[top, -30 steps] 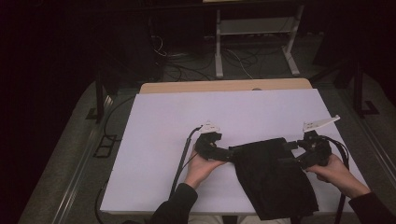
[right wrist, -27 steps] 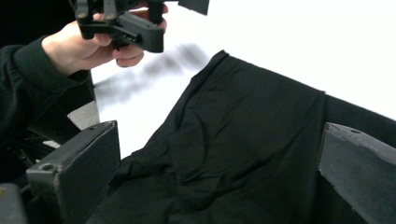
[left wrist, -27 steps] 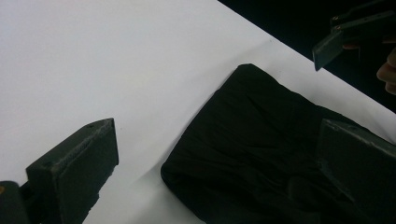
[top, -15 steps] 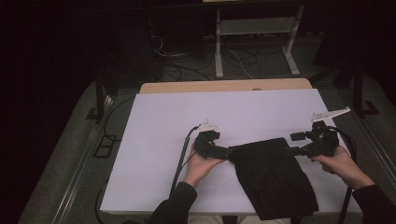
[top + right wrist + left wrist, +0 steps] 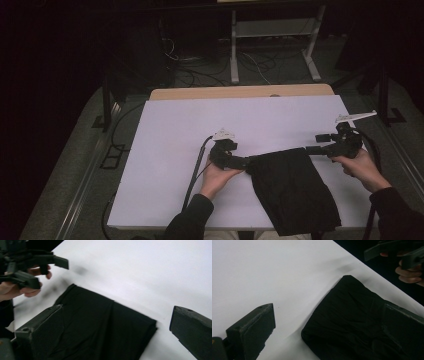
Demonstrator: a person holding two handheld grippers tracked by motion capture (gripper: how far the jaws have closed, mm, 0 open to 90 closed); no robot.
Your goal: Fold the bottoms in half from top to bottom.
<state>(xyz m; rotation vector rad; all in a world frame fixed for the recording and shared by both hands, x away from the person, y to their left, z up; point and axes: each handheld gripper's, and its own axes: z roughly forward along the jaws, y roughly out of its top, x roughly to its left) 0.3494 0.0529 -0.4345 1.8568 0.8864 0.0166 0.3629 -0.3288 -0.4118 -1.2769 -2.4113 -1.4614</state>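
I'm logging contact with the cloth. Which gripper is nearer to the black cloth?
Left, narrowly. The left gripper is at the black cloth's top left corner, jaws open around its edge; the right gripper sits just off the top right corner, open.

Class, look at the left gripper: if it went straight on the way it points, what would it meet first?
Probably the black cloth: the left gripper has open fingers at the cloth's near corner. Beyond lies the white table, then the right gripper.

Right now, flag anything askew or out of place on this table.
The black cloth lies skewed to the white table's edges, and its near end hangs over the front edge. No spill or damage shows.
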